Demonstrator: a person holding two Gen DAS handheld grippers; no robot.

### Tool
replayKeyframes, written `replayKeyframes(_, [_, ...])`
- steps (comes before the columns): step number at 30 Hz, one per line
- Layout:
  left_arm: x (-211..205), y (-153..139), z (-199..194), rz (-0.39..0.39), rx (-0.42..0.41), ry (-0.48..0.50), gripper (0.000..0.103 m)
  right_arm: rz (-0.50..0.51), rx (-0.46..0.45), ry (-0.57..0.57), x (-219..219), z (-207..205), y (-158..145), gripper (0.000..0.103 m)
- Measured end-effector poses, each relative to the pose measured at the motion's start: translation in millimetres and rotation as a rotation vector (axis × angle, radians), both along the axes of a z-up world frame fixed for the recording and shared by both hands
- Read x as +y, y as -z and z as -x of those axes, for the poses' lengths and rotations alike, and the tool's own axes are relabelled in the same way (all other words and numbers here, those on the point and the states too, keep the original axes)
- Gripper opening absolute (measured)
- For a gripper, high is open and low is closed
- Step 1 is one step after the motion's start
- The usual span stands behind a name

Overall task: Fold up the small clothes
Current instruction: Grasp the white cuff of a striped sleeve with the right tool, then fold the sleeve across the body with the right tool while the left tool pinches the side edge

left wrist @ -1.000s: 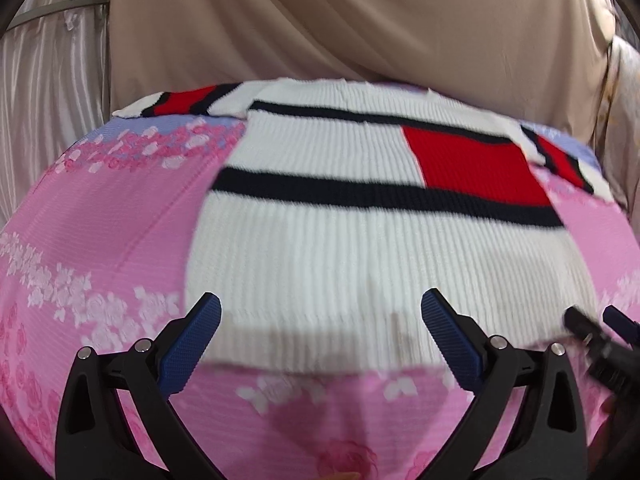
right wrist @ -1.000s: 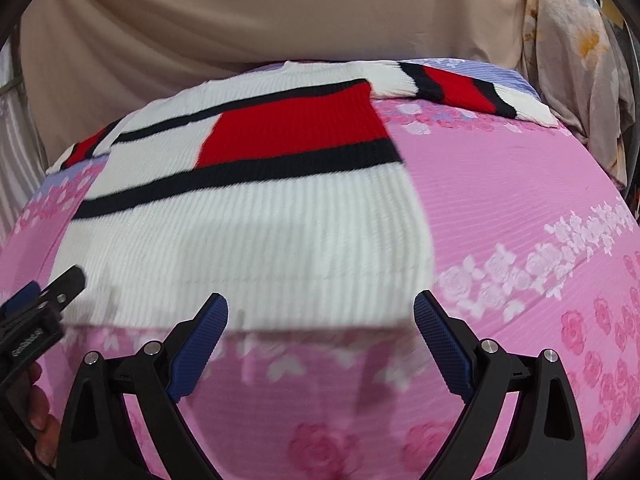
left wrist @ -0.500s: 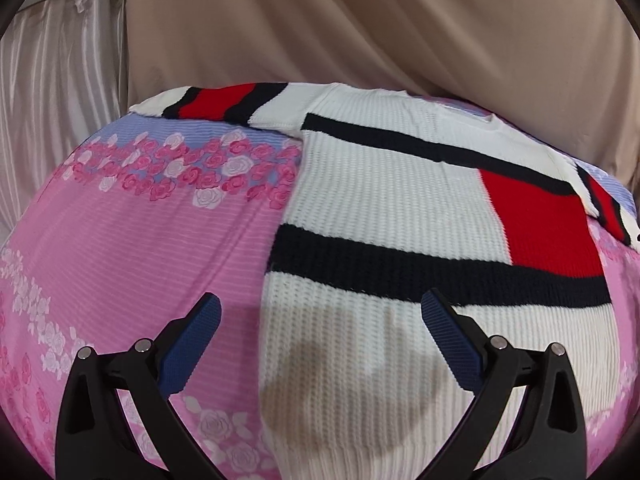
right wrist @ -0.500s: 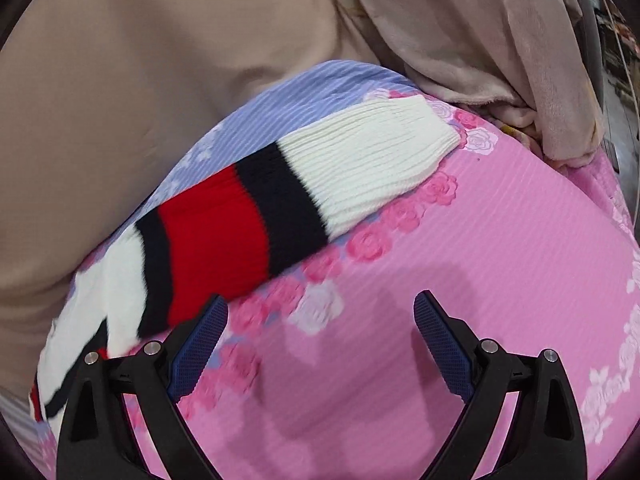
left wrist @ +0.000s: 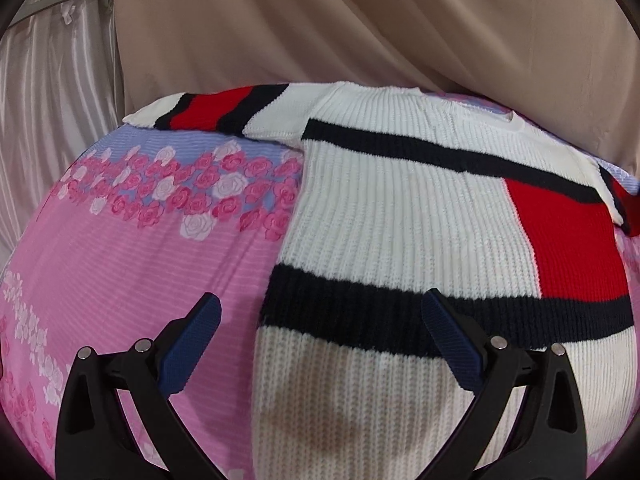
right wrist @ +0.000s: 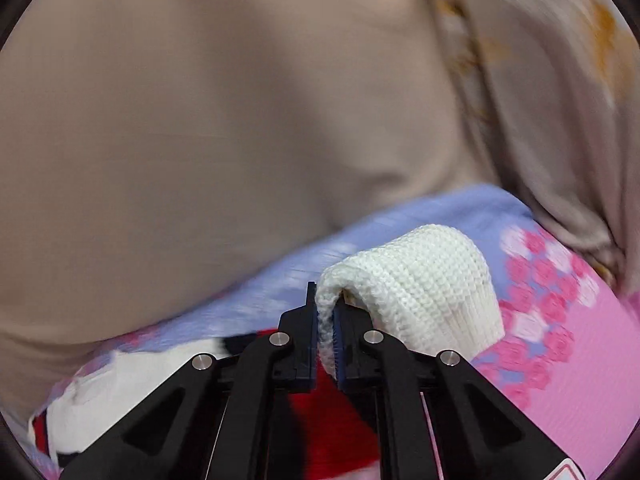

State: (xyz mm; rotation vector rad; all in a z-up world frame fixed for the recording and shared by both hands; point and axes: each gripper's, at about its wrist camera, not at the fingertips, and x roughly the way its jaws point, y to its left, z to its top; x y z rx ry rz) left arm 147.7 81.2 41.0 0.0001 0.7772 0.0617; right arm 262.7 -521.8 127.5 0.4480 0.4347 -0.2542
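A white knit sweater (left wrist: pixel 400 216) with black stripes and a red block lies flat on the pink floral sheet (left wrist: pixel 132 268). Its left sleeve (left wrist: pixel 212 110) stretches out at the far left. My left gripper (left wrist: pixel 320 340) is open and empty, hovering over the sweater's left side edge. In the right wrist view my right gripper (right wrist: pixel 327 336) is shut on the white cuff (right wrist: pixel 420 280) of the sweater's right sleeve, which is lifted and curls over the right finger.
A beige fabric backdrop (left wrist: pixel 360 32) hangs behind the bed. A shiny pale curtain (left wrist: pixel 44 80) stands at the left. A floral cloth (right wrist: pixel 560 80) hangs at the right. A blue band of the sheet (right wrist: pixel 440 212) runs along the far edge.
My right gripper moved onto the right sleeve cuff, shut on it and lifted it. My left gripper moved forward along the sweater's left edge, still open.
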Motion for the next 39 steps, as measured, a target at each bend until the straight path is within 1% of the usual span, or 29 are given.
replayKeyframes(2, [0.4, -6.7, -4.0, 0.01, -0.017, 0.004, 0.098, 0.069, -0.071, -0.218, 83.7, -16.2, -33.0, 0.008])
replayKeyframes(4, [1.6, -15.3, -9.2, 0.031, -0.037, 0.014, 0.098, 0.123, -0.091, -0.416, 166.1, -29.4, -43.1, 0.009])
replayKeyframes(5, [2.2, -19.1, -11.8, 0.041, -0.048, 0.018, 0.098, 0.137, -0.081, -0.506, 205.1, -36.1, -39.5, 0.011])
replayKeyframes(6, [2.9, -23.7, -15.8, 0.055, -0.06, 0.026, 0.098, 0.162, -0.057, -0.586, 247.1, -43.4, -29.3, 0.012])
replayKeyframes(8, [5.2, -30.2, -27.8, 0.092, -0.071, 0.047, 0.098, 0.226, 0.013, -0.69, 313.4, -55.1, 2.6, 0.015])
replayKeyframes(9, [6.0, -31.4, -34.4, 0.112, -0.068, 0.053, 0.098, 0.261, 0.07, -0.72, 342.0, -62.3, 26.3, 0.022])
replayKeyframes(10, [7.4, -31.9, -43.3, 0.14, -0.064, 0.061, 0.098, 0.29, 0.12, -0.731, 358.9, -65.2, 45.3, 0.024])
replayKeyframes(11, [8.4, -31.5, -52.6, 0.17, -0.056, 0.074, 0.098, 0.317, 0.166, -0.734, 371.7, -64.7, 61.1, 0.024])
replayKeyframes(12, [9.6, -29.6, -65.2, 0.196, -0.032, 0.082, 0.098, 0.328, 0.199, -0.727, 373.9, -65.3, 72.8, 0.024])
replayKeyframes(13, [10.6, -27.1, -76.1, 0.223, -0.011, 0.094, 0.098, 0.323, 0.213, -0.714, 363.6, -57.4, 81.1, 0.024])
replayKeyframes(14, [11.8, -24.4, -86.8, 0.253, 0.007, 0.11, 0.098, 0.302, 0.215, -0.702, 348.9, -50.9, 80.8, 0.025])
replayKeyframes(15, [12.9, -20.8, -99.5, 0.284, 0.03, 0.117, 0.098, 0.286, 0.204, -0.686, 335.4, -40.2, 76.2, 0.028])
replayKeyframes(18, [10.3, -11.3, -135.0, 0.353, 0.089, 0.126, 0.098, 0.289, 0.146, -0.546, 272.6, -9.6, 61.5, 0.059])
replayKeyframes(19, [8.0, -9.4, -144.2, 0.376, 0.098, 0.133, 0.098, 0.297, 0.138, -0.495, 251.5, 0.2, 59.1, 0.064])
replayKeyframes(20, [5.0, -7.0, -152.4, 0.392, 0.105, 0.14, 0.098, 0.303, 0.141, -0.45, 232.5, 4.4, 57.6, 0.065])
replayKeyframes(22, [-6.0, 3.5, -176.2, 0.402, 0.158, 0.15, 0.098, 0.288, 0.173, -0.354, 192.1, 4.5, 56.3, 0.067])
replayKeyframes(24, [-11.1, 13.4, -190.9, 0.403, 0.183, 0.127, 0.097, 0.199, 0.215, -0.314, 153.9, -5.6, 60.4, 0.068])
replayKeyframes(25, [-14.1, 14.9, -194.9, 0.393, 0.175, 0.115, 0.097, 0.158, 0.226, -0.307, 144.2, -12.1, 63.4, 0.068])
replayKeyframes(26, [-17.9, 13.9, -198.2, 0.367, 0.16, 0.106, 0.091, 0.127, 0.236, -0.298, 135.4, -18.6, 68.7, 0.068])
replayKeyframes(28, [-24.5, 10.7, -202.6, 0.316, 0.136, 0.109, 0.068, 0.099, 0.259, -0.294, 127.3, -35.6, 78.4, 0.068])
replayKeyframes(30, [-30.6, 7.2, -208.2, 0.259, 0.128, 0.104, 0.032, 0.081, 0.281, -0.296, 129.3, -55.5, 89.5, 0.068])
replayKeyframes(31, [-31.9, 4.0, -211.4, 0.241, 0.119, 0.099, 0.022, 0.075, 0.296, -0.305, 132.7, -65.1, 92.1, 0.068])
replayKeyframes(32, [-32.6, -0.6, -215.0, 0.227, 0.111, 0.101, 0.005, 0.074, 0.317, -0.307, 136.3, -77.9, 96.4, 0.066])
replayKeyframes(33, [-34.4, -7.6, -219.1, 0.224, 0.1, 0.11, 0.006, 0.083, 0.34, -0.316, 143.2, -87.3, 100.8, 0.05])
replayKeyframes(34, [-35.9, -16.6, -224.5, 0.229, 0.082, 0.125, 0.006, 0.1, 0.362, -0.324, 148.3, -94.7, 99.8, 0.015])
replayKeyframes(35, [-34.8, -26.3, -225.6, 0.22, 0.055, 0.132, 0.005, 0.098, 0.339, -0.327, 150.0, -96.9, 92.3, 0.01])
replayKeyframes(36, [-37.9, -41.1, -227.9, 0.191, 0.009, 0.141, 0.005, 0.065, 0.262, -0.332, 149.6, -89.8, 81.0, 0.01])
replayKeyframes(38, [-37.8, -64.8, -229.2, 0.185, -0.064, 0.152, 0.005, -0.042, 0.064, -0.338, 132.2, -64.6, 55.1, 0.009])
replayKeyframes(39, [-38.6, -72.9, -228.6, 0.183, -0.091, 0.153, 0.005, -0.101, -0.026, -0.317, 117.5, -50.6, 49.1, 0.009])
